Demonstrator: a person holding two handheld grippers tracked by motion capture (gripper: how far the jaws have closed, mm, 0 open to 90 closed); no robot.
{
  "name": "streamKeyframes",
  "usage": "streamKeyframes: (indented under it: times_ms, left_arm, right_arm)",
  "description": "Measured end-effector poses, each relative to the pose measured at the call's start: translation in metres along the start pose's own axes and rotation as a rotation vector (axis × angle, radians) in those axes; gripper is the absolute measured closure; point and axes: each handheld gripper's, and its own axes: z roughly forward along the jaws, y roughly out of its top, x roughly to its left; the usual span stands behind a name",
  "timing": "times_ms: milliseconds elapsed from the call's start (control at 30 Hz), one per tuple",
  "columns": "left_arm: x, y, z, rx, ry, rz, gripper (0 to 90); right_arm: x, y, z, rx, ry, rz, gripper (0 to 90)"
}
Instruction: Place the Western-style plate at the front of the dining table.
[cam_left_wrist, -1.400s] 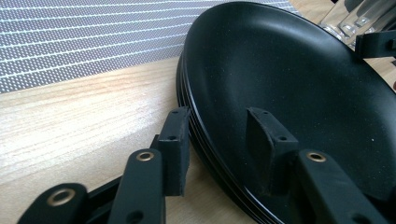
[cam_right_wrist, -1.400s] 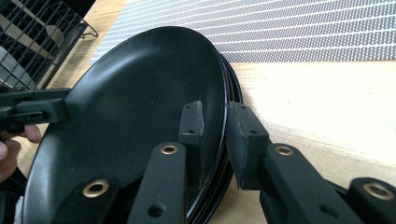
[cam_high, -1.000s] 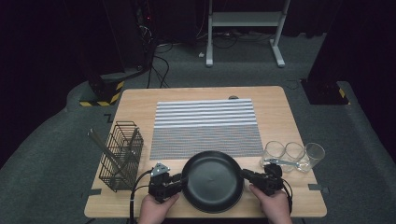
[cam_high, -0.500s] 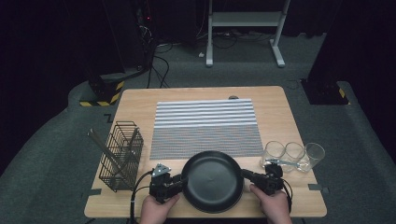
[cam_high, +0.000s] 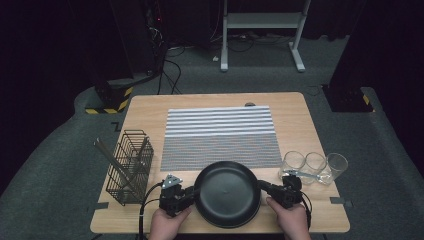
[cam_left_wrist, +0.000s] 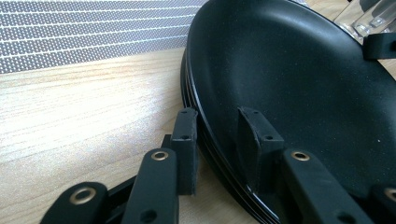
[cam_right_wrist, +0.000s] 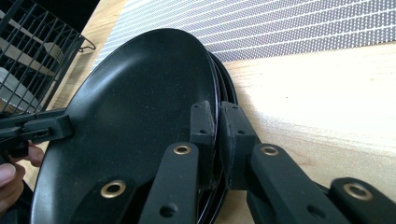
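Spanning most of the lower half of the high view, the wooden worktop (cam_high: 300, 130) is seen from above. A striped placemat (cam_high: 220, 136) is laid flat across its centre, pale bands on the far half and a finer grey weave on the near half. Just below the mat, at the lower centre of the frame, a stack of black plates (cam_high: 227, 192) is set on the bare wood; in both gripper views several rims are seen layered under the top plate. A black wire basket (cam_high: 131, 167) is stood at the lower left of the frame, with long utensils leaned inside it. Three clear glasses (cam_high: 315, 166) are lined up at the lower right, touching one another.

The left hand-held gripper (cam_left_wrist: 217, 140) is placed at the left edge of the stack. Its jaws straddle the plate rim, one pad outside and one over the inner face, and they have just been closing further; in the left gripper view a small gap is seen at the outer pad, so a firm pinch cannot be confirmed. The right hand-held gripper (cam_right_wrist: 215, 135) is placed at the right edge. Its jaws are pressed together on the rim of the top plate, pinching it between the pads. Each hand-held gripper is held by a hand at the bottom edge of the high view.
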Motion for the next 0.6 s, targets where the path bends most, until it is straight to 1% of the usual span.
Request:
streamKeyframes:
  times_ms: [333,533,600]
  left_arm:
    - [0.0003,0.002,0.0005,-0.004,0.001,-0.007,69.2]
    - [0.0005,0.0028,0.0009,-0.007,0.002,-0.011,69.4]
    - [0.0005,0.0036,0.0011,-0.006,0.003,-0.009,69.4]
  right_arm:
    - [0.0032,0.0006,0.002,-0.019,-0.008,-0.01,84.5]
    - [0.0026,0.002,0.0034,-0.02,-0.005,-0.005,84.6]
    - [0.002,0.0028,0.004,-0.024,-0.004,-0.009,84.6]
